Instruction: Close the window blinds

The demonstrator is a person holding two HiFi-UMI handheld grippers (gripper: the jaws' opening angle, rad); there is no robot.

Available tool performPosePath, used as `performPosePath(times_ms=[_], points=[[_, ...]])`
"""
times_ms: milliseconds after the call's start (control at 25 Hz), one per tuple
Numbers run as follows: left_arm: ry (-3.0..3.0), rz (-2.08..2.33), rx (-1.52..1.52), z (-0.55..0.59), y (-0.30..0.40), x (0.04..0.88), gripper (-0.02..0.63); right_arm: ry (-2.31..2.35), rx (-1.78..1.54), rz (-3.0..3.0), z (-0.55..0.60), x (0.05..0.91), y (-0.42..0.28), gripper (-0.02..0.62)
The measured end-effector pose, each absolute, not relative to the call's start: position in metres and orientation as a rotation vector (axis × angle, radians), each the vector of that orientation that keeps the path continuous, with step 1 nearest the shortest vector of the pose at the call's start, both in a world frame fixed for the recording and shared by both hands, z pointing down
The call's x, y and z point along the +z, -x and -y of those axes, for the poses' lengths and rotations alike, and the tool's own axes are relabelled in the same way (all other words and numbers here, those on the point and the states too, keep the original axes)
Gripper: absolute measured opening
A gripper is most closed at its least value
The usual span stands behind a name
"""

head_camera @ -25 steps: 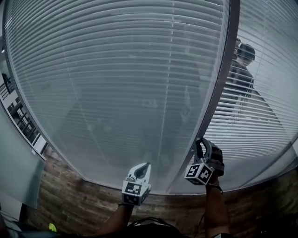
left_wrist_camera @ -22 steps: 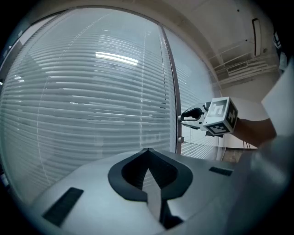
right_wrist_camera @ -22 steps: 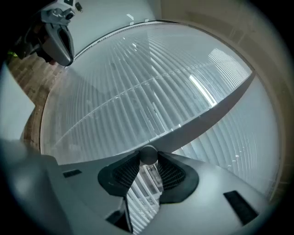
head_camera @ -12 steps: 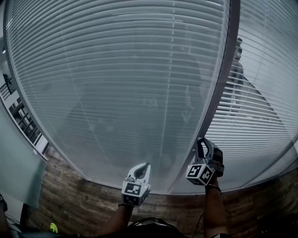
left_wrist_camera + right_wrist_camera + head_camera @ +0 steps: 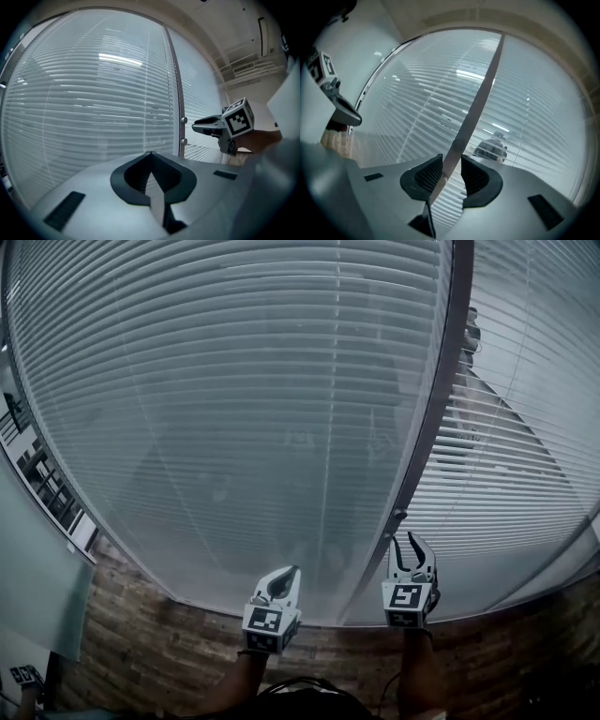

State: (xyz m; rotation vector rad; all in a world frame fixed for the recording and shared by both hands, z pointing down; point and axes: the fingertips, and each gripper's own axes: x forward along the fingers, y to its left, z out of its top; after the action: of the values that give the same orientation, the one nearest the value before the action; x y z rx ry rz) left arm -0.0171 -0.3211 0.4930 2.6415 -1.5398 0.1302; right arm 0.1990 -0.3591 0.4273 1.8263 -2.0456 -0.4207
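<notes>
Closed white blinds [image 5: 234, 390] fill the big left pane. In the right pane the blinds [image 5: 525, 456] have slats partly apart, and a dim figure [image 5: 469, 334] shows through them. A grey mullion [image 5: 436, 418] between the panes carries a small round knob [image 5: 398, 517] [image 5: 458, 143]. My right gripper [image 5: 411, 542] [image 5: 451, 164] stands upright and open just short of that knob, with nothing pressed between its pads. From the left gripper view, two knobs [image 5: 183, 120] sit on the mullion, and the right gripper [image 5: 197, 125] points at them. My left gripper [image 5: 291, 571] [image 5: 151, 153] is shut and empty, facing the left pane.
A wood-look sill band [image 5: 159, 643] runs under the glass. At the left edge a dark-framed window strip [image 5: 42, 474] and a pale wall panel [image 5: 33, 587] stand close. A ceiling air unit [image 5: 248, 68] shows far right in the left gripper view.
My right gripper has rolled from tilted to upright and dropped slightly below the knob. The figure behind the right blinds shows less than before. My left gripper has stayed put.
</notes>
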Motion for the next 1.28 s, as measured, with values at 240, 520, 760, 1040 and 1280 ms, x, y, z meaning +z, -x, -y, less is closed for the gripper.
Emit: performPosePath(times_ms=[240, 520, 760, 1040, 1280], points=[[-2.608, 1.510, 0.109, 0.314, 0.008, 0.485, 0.000, -1.960, -0.225, 2.199, 0.324, 0.424, -0.212, 0.105], [-2.594, 1.517, 0.099, 0.301, -0.007, 0.473, 0.002, -1.980, -0.192, 2.204, 0.287, 0.426, -0.218, 0.004], [-2.600, 1.502, 0.047, 0.297, -0.022, 0.462, 0.002, -1.952, -0.139, 2.250, 0.282, 0.436, -0.220, 0.003], [-2.596, 1.571, 0.087, 0.281, -0.032, 0.468, 0.002, -1.892, -0.058, 2.311, 0.279, 0.463, -0.215, 0.003], [-2.573, 1.581, 0.109, 0.267, -0.032, 0.484, 0.002, -1.855, -0.045, 2.335, 0.276, 0.485, -0.207, 0.003]])
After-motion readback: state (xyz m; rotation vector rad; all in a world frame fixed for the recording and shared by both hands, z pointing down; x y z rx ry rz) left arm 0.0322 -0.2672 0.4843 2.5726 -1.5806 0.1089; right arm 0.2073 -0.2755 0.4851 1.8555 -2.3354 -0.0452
